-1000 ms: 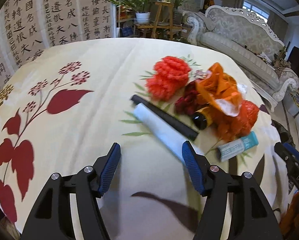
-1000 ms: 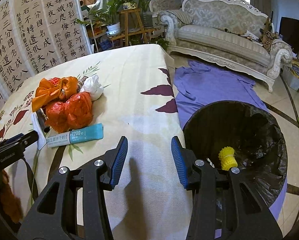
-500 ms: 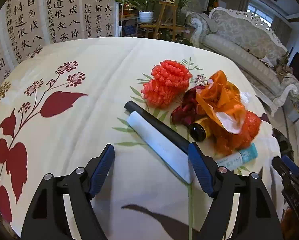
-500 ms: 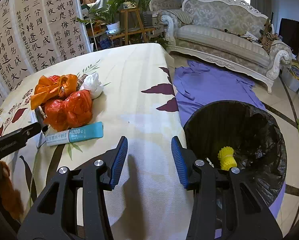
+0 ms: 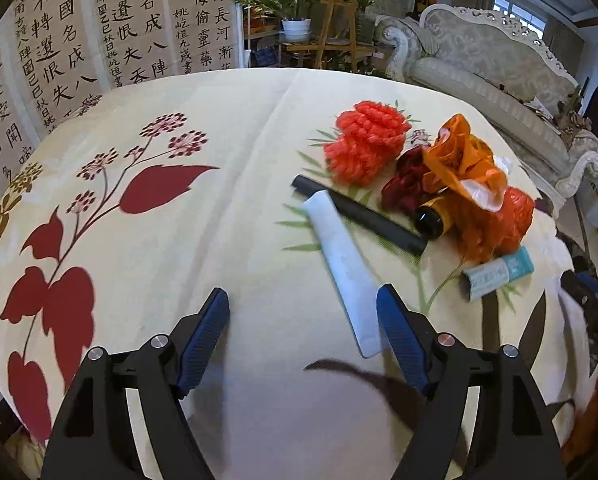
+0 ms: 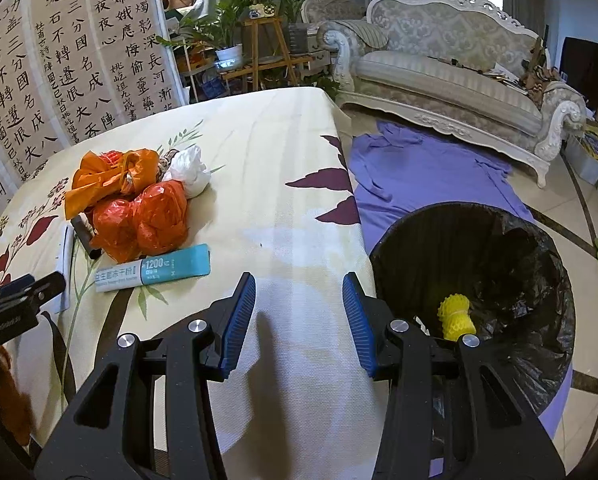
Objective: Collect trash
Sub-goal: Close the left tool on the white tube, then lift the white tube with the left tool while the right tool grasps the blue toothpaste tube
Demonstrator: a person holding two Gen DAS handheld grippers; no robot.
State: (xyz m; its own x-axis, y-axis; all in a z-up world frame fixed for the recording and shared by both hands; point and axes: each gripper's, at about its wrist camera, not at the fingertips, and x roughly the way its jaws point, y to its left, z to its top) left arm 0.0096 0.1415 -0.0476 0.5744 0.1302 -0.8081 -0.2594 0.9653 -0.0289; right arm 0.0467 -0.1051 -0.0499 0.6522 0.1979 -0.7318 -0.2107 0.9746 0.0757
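The left gripper [image 5: 303,304] is hovering over a table [image 5: 227,128] covered in a cream floral cloth, its jaws standing wide after just opening further, with nothing between them; broad bare cloth is lying ahead and to its left. The near end of a white tube [image 5: 345,268] is lying just beside its right finger, without clear contact. Beyond the tube are lying a black stick [image 5: 359,214], a red mesh bundle [image 5: 365,140], a dark bottle [image 5: 429,218], crumpled orange bags [image 5: 483,200] and a teal-and-white tube [image 5: 497,272]. The right gripper [image 6: 299,296] is hanging near the table's right edge, jaws partly open and holding nothing, bare cloth beneath. Only the right view is showing the black-lined trash bin [image 6: 539,280] standing on the floor just off that edge, 1 yellow mesh piece [image 6: 457,316] lying inside, a purple cloth [image 6: 419,172] spreading behind it, and a white wad [image 6: 189,170] beside the orange bags. A sofa [image 6: 451,72] is standing farther back.
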